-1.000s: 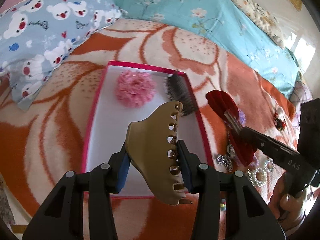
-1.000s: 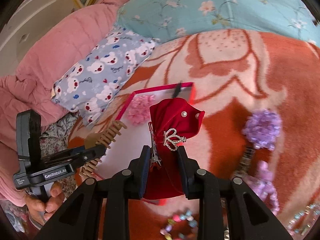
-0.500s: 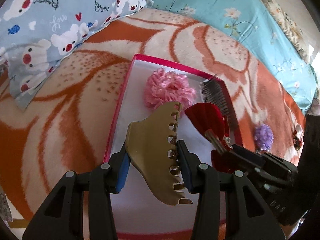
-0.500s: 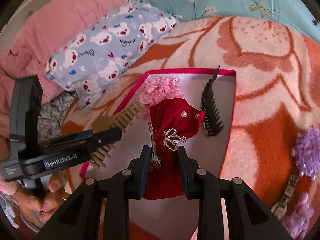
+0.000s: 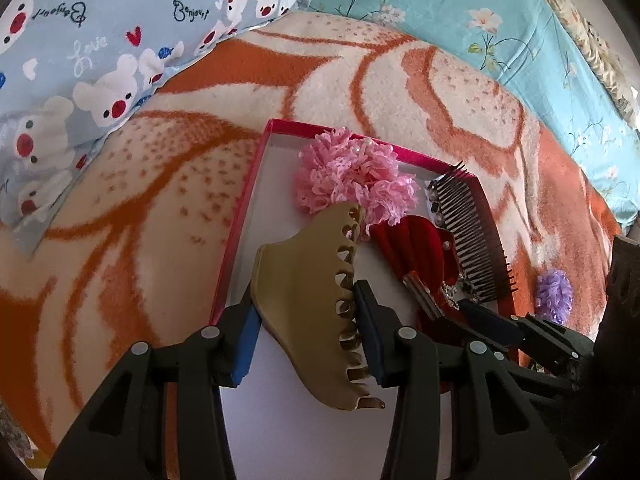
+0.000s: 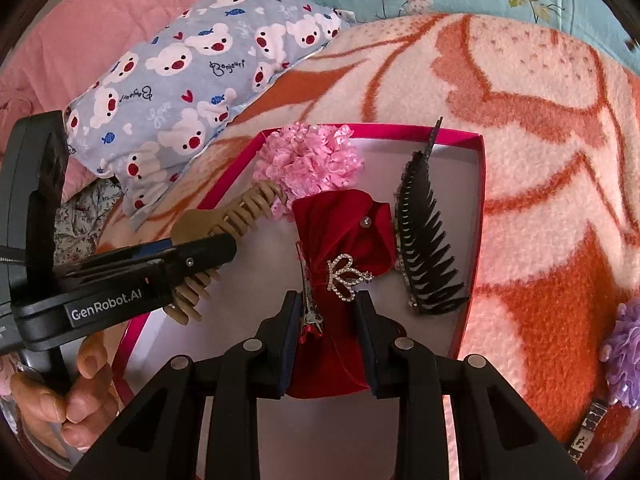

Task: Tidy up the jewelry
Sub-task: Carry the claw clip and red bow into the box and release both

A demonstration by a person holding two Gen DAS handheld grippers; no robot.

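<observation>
A bed, spread with an orange-and-cream fleece blanket [image 5: 400, 92]; a blue bear-print pillow [image 5: 100, 40] lies at its far left edge and a teal floral quilt [image 5: 500, 20] runs along the far side. The landmark is a shallow pink-rimmed box [image 6: 478, 208] with a pale floor, sitting on the blanket. Inside the box, at its far left corner, sits a pink ruffled scrunchie [image 6: 310, 160]; along its right wall lies a black toothed hair comb [image 6: 426, 248], tilted, its tip at the far rim. The left gripper [image 5: 306, 328] hangs over the near left part of the box, its blue pads clamped on the sides of a tan claw clip [image 5: 316, 300], which stands up between them with its teeth facing right and its tip reaching the scrunchie; the fingers stand partly apart, as wide as the clip. In the right wrist view a hand [image 6: 60, 396] holds this gripper's handle just outside the box's near left corner. The right gripper [image 6: 328, 336] is over the middle of the box with a red velvet bow [image 6: 344, 232], bearing a rhinestone crown charm [image 6: 346, 276], between its fingers. The jaws are opening; the left pad lies against the bow's metal clip, while a narrow gap shows at the right pad. Whether the bow already rests on the box floor cannot be told. Outside the box, on the blanket to its right, lies a purple ruffled hair piece [image 6: 624, 352].
</observation>
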